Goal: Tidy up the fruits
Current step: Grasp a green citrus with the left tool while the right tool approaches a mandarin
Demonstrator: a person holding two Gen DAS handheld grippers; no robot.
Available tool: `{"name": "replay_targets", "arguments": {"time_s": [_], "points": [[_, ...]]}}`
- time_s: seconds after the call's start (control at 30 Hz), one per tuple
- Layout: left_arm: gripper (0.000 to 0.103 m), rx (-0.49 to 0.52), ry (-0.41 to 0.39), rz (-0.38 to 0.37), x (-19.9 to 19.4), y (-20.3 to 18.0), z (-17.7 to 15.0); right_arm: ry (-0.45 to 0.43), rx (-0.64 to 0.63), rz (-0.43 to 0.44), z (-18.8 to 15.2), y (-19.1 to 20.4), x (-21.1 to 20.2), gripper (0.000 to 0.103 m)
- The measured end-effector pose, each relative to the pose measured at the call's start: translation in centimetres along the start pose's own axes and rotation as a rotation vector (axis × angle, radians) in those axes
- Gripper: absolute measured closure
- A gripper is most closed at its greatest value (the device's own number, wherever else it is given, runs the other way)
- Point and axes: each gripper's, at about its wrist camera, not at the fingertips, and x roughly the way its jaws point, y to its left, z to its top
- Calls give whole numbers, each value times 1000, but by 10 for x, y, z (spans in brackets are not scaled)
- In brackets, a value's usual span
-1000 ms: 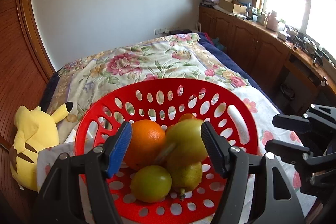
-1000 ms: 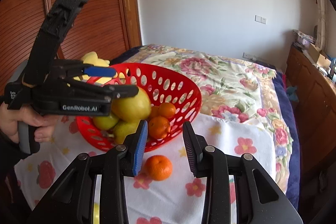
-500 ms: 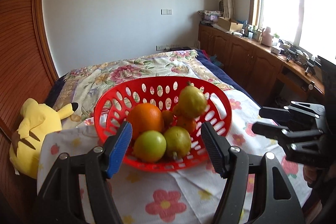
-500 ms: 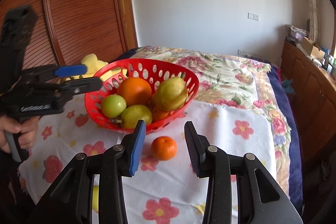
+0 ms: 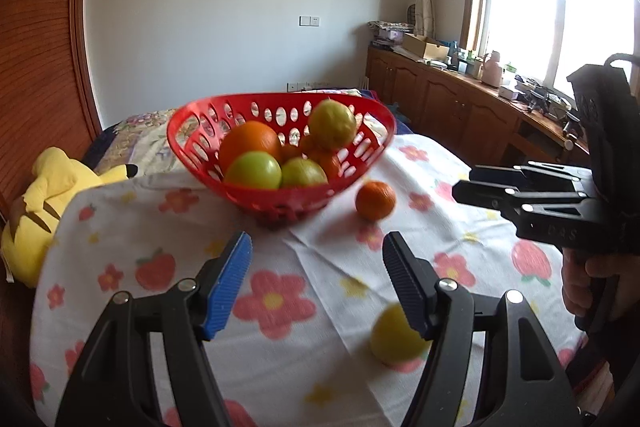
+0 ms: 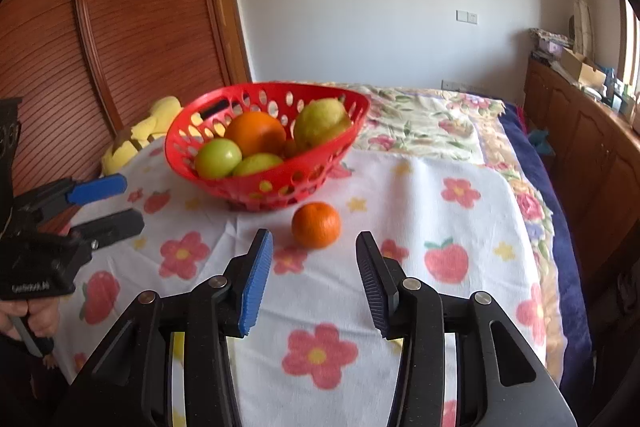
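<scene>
Both grippers have drawn back from the red basket [image 5: 280,151] since a second ago, when the left gripper [image 5: 316,279] hovered right over the fruit; the basket now sits well ahead of each. Its jaws stand wide apart and hold nothing, with only the flowered cloth [image 5: 280,307] between them. A yellow-green fruit [image 5: 394,337] lies loose on the cloth, partly behind the left gripper's right-hand finger, close to the camera and blurred.

Ahead of the right gripper [image 6: 314,275], whose jaws are likewise spread and empty, a small mandarin [image 6: 316,225] rests on the cloth just past the fingertips, roughly centred on the gap, not touched by either finger. It sits just beside the basket's near wall, on the side toward the right gripper.

Inside the basket are a large orange [image 6: 254,133], a green apple [image 6: 218,159], a second green fruit [image 6: 256,163] next to it, and a yellowish pear [image 6: 322,123] leaning against the far rim, with smaller orange fruit half hidden among them.

The cloth covers a raised surface in front of a bed [image 6: 424,123] with a floral spread. A yellow plush toy [image 5: 44,211] lies at the cloth's left edge.
</scene>
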Motion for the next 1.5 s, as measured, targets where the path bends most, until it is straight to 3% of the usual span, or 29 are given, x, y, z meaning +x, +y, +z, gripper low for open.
{"name": "replay_targets", "arguments": {"time_s": [0.43,1.5], "points": [[34,38,-27,-41,-10,-20,-36,-30,41,-19,-33,11,-20,58],[36,48,159,-88,29,-47,-51,1,40,-8,-45,17,-15,57]]}}
